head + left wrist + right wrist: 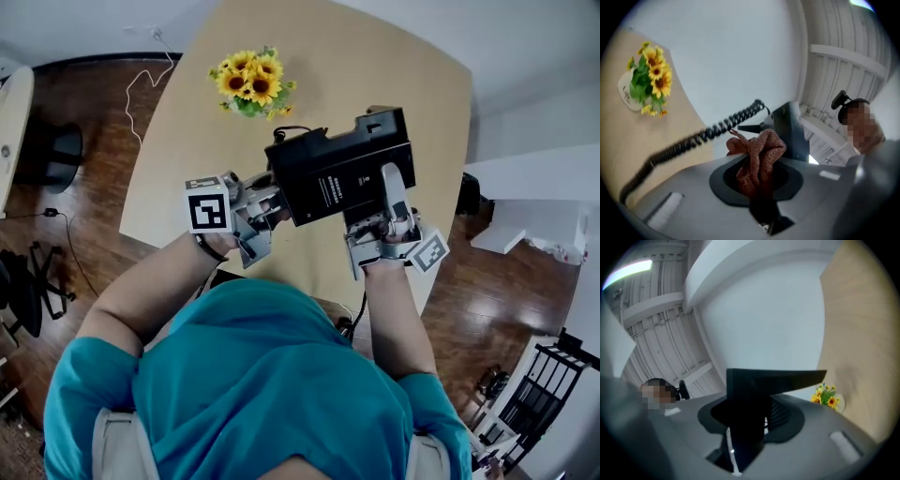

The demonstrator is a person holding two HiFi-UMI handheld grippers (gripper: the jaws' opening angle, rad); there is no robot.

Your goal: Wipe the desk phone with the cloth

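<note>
The black desk phone is lifted off the table with its underside toward the head view. My right gripper is shut on its near edge; in the right gripper view a black part of the phone fills the jaws. My left gripper is shut on a bunched reddish-brown cloth at the phone's left side. Beyond the cloth, in the left gripper view, I see a grey edge of the phone and its coiled black cord hanging leftward. Whether the cloth touches the phone I cannot tell.
A light wooden table lies below, with a small pot of sunflowers near its far left. A white cable trails on the dark wood floor at the left. White furniture stands to the right.
</note>
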